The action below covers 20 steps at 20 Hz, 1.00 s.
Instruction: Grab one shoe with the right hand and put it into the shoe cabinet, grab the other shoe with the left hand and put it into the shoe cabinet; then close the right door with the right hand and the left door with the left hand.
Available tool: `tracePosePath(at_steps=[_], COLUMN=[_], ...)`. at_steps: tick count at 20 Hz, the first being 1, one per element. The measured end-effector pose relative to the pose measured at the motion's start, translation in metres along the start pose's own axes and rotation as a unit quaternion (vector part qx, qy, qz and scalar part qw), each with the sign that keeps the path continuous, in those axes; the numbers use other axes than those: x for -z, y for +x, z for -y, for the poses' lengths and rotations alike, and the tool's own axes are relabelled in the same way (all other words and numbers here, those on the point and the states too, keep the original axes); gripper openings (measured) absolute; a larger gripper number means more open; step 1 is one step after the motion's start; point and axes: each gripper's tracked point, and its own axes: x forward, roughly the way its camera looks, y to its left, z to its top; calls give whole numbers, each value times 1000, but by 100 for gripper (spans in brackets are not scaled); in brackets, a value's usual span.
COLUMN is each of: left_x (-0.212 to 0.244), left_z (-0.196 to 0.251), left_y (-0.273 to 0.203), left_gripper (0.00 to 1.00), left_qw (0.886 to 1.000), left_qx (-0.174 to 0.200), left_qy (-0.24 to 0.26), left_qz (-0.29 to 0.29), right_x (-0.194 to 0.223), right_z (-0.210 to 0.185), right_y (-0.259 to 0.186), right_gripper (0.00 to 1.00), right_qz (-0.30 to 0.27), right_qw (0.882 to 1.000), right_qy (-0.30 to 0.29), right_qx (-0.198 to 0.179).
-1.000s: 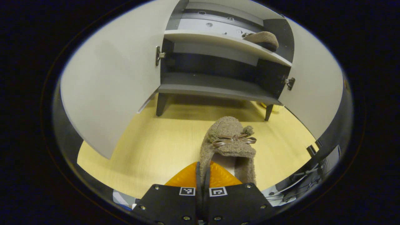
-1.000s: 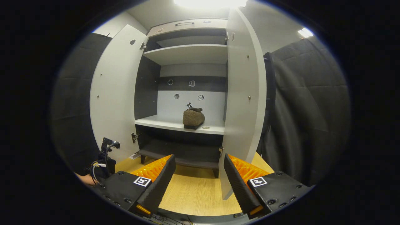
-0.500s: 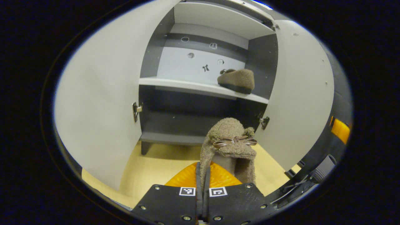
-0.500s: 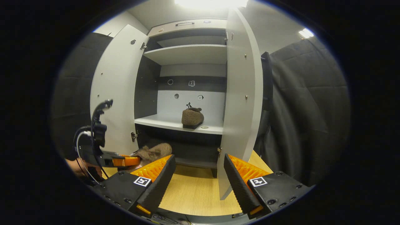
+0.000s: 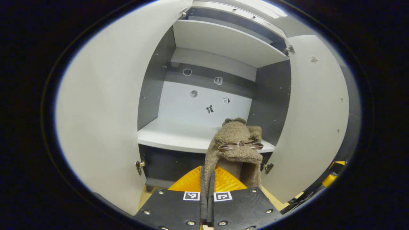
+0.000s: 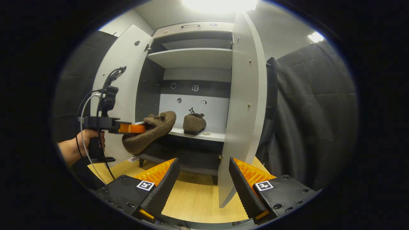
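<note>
My left gripper (image 5: 207,174) is shut on the heel edge of a brown fuzzy shoe (image 5: 237,148) with a bow, held up in front of the cabinet's middle shelf (image 5: 172,134). The right gripper view shows that left gripper (image 6: 140,128) and its shoe (image 6: 151,131) in the air at the left door's edge, toe toward the shelf. The other brown shoe (image 6: 194,123) sits on the middle shelf (image 6: 211,136), toward its right; in the left gripper view its top (image 5: 235,121) peeks over the held shoe. My right gripper (image 6: 203,182) is open and empty, low and back from the cabinet.
Both white doors stand open: the left door (image 6: 123,80) and the right door (image 6: 244,105), whose edge is near my right gripper. A hand (image 6: 80,147) holds the left gripper. Below are a dark lower shelf (image 6: 188,158) and a wooden floor (image 6: 195,201). Black cloth (image 6: 306,121) hangs at the right.
My left gripper has lifted the shoe from near the floor up to the level of the middle shelf and closer to the cabinet. The right gripper has hardly moved.
</note>
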Motion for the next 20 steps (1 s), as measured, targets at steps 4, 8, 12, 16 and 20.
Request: tracePosePath(at_steps=[4,8,12,16,20], left_x=[-36,-66,-81,-78,-60], left_z=[-17,-29,-37,-45,-53], left_y=[43,88,132,172,198], left_gripper=[6,1,1,1,1], left_qw=[1000,999,998,997,994], left_qx=[-25,-41,-51,-65,-85], left_qy=[2,0,-16,-29,-29], left_qz=[15,28,15,-19,-64], right_x=[0,5,10,20,29], right_z=[1,1,5,11,21], right_y=[3,8,9,9,13], right_gripper=[98,98,98,98,98], right_qz=[3,-2,-7,-17,-20], right_qw=[1000,1000,1000,1000,999], right_qy=[-14,-8,-1,7,13], right_qx=[2,6,12,15,22])
